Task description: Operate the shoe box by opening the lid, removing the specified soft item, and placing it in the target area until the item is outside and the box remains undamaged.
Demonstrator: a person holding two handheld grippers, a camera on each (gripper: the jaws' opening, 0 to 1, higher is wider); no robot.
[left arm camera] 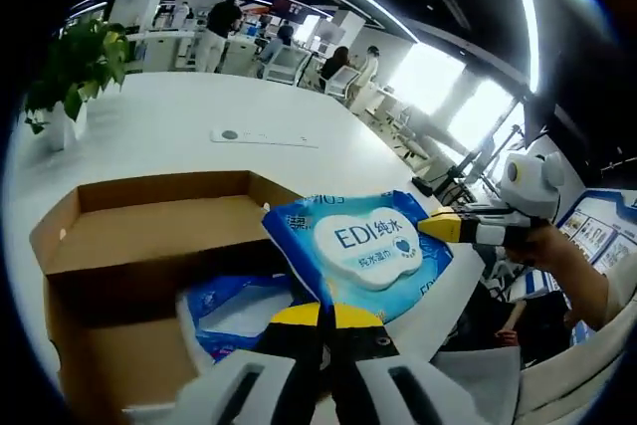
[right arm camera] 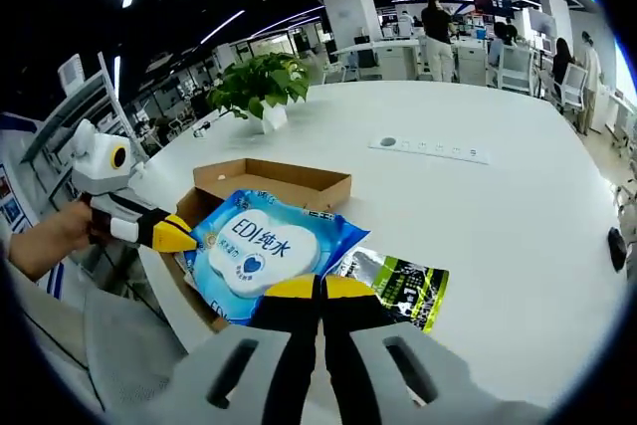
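White table (right arm camera: 518,216), "EDI" wipes pack (right arm camera: 261,254)

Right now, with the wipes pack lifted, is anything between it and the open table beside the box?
One thing: a green-and-black packet lies on the table right beside the box, next to the wipes pack. Both grippers, left and right, hold the pack.

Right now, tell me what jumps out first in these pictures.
The blue wipes pack stands out, held up over the open cardboard box with both grippers shut on it: the left gripper at its near edge, the right gripper at its far corner. Beside the box on the white table lies a green-and-black packet, and another blue pack sits inside the box.
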